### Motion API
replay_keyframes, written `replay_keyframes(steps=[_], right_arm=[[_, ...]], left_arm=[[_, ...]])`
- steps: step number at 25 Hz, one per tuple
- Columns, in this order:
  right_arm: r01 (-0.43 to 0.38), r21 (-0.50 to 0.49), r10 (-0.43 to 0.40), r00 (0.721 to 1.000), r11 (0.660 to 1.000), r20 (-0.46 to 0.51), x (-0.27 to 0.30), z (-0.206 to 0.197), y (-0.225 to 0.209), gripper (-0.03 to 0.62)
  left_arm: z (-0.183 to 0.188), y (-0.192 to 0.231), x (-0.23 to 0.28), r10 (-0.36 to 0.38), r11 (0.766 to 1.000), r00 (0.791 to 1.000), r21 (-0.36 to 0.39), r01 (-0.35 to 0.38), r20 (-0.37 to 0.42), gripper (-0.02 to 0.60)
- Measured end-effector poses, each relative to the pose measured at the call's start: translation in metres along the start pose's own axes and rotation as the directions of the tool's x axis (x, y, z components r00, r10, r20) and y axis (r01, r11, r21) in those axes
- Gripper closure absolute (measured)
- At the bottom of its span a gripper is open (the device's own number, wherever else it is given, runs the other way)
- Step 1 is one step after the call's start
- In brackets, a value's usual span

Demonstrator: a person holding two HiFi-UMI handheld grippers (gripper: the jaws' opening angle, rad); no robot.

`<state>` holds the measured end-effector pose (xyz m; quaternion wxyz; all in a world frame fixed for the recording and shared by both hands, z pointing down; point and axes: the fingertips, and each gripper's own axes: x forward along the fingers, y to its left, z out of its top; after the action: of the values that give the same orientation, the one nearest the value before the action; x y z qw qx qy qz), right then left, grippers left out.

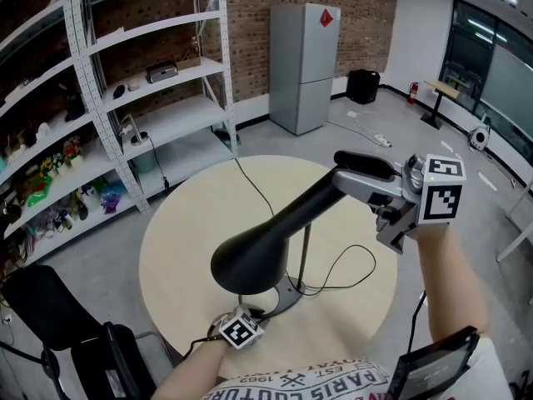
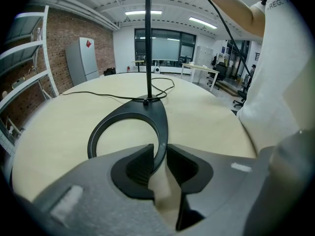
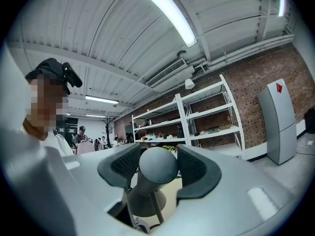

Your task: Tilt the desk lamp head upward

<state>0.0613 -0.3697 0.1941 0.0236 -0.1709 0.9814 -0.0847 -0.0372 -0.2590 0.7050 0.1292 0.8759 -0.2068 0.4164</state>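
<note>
A black desk lamp stands on the round table, its cone shade pointing down and left over the ring-shaped base. My right gripper is at the raised back end of the lamp head. In the right gripper view the rounded end fills the gap of that gripper, with both pads against it. My left gripper is low at the table's near edge. In the left gripper view its jaws are shut on the rim of the base, and the thin pole rises behind.
The lamp's black cord loops over the table and runs off the far edge. Metal shelving and a grey fridge stand beyond. A black chair is at the near left, and a dark tablet at the lower right.
</note>
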Motion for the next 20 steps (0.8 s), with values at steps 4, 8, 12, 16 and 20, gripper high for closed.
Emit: replay_keyframes(steps=[4, 8, 12, 16, 20], right_arm=[[-0.006, 0.025, 0.005, 1.0, 1.0, 0.027, -0.0016, 0.0006, -0.0013, 0.362], [-0.006, 0.034, 0.004, 0.999, 0.999, 0.036, -0.0021, 0.0013, -0.0019, 0.364], [-0.007, 0.042, 0.004, 0.998, 0.999, 0.064, -0.003, 0.0024, -0.0023, 0.364], [-0.012, 0.064, 0.006, 0.996, 0.998, 0.091, -0.0051, 0.0014, -0.0054, 0.364], [-0.022, 0.106, 0.009, 0.992, 0.994, 0.122, -0.0089, -0.0022, -0.0093, 0.364]], left_arm=[[-0.0022, -0.0001, 0.0006, -0.006, 1.0, 1.0, -0.006, 0.006, -0.006, 0.494], [0.0, 0.0007, -0.0002, -0.005, 1.0, 1.0, -0.004, 0.005, 0.004, 0.494], [-0.0015, 0.0007, 0.0003, -0.013, 1.0, 1.0, -0.01, 0.013, -0.001, 0.494], [0.0, 0.0017, -0.0004, -0.016, 1.0, 1.0, -0.023, 0.016, -0.009, 0.494], [0.0022, 0.0018, -0.0041, -0.019, 1.0, 1.0, -0.021, 0.018, -0.011, 0.494]])
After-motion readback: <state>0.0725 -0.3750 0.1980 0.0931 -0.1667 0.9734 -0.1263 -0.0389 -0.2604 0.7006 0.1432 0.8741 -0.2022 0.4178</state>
